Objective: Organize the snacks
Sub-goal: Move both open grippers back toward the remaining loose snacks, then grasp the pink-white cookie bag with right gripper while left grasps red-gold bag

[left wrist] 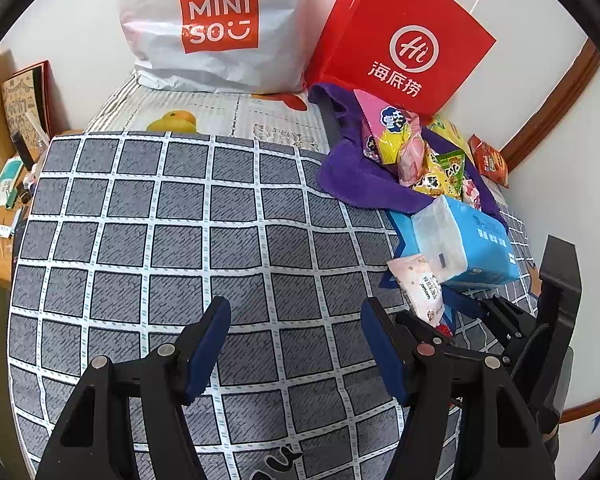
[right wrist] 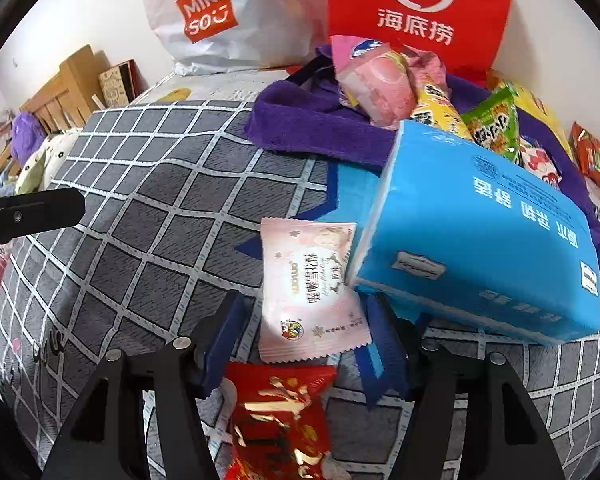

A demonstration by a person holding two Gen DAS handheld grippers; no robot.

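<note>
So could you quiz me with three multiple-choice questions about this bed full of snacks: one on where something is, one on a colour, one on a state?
1. Where does the pale pink snack packet lie?
A. inside the white shopping bag
B. against the blue tissue pack
C. on the floor

2. What colour is the cloth under the snack pile?
A. purple
B. yellow
C. black

3. How are the right claw's jaws?
A. clamped on the tissue pack
B. fully shut, empty
C. open around the packet

Answers: B, its edge meets the pack; A, purple folds show; C, the fingers stand apart on either side of it.
</note>
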